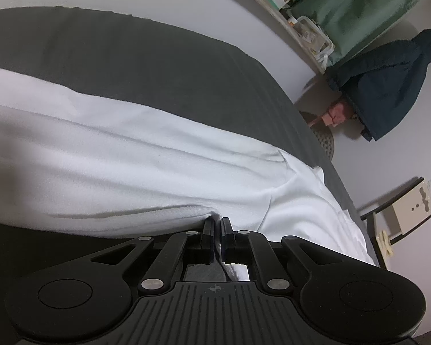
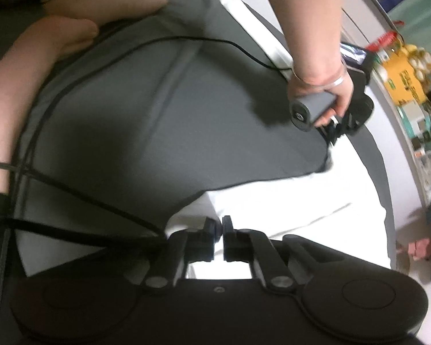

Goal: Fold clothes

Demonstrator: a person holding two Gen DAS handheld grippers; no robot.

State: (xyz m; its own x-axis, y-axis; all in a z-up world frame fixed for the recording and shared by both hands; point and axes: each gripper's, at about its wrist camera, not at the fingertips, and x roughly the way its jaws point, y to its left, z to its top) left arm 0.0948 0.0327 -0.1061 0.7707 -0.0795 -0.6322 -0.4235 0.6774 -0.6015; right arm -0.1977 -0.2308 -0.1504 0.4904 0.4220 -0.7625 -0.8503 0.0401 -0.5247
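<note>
A white garment lies spread over a dark grey sheet. My left gripper is shut on a folded hem of it, with the cloth bunched up at the fingertips. In the right wrist view the same garment stretches from the near edge to the far side. There a person's hand holds the left gripper pinched on its far corner. My right gripper has its tips pressed together at the garment's near edge, with white cloth caught between them.
Black cables trail across the grey sheet, and a person's bare feet rest at its far left. A cluttered shelf, a green cloth and a dark blue jacket stand beyond the bed's edge. A yellow box sits at the right.
</note>
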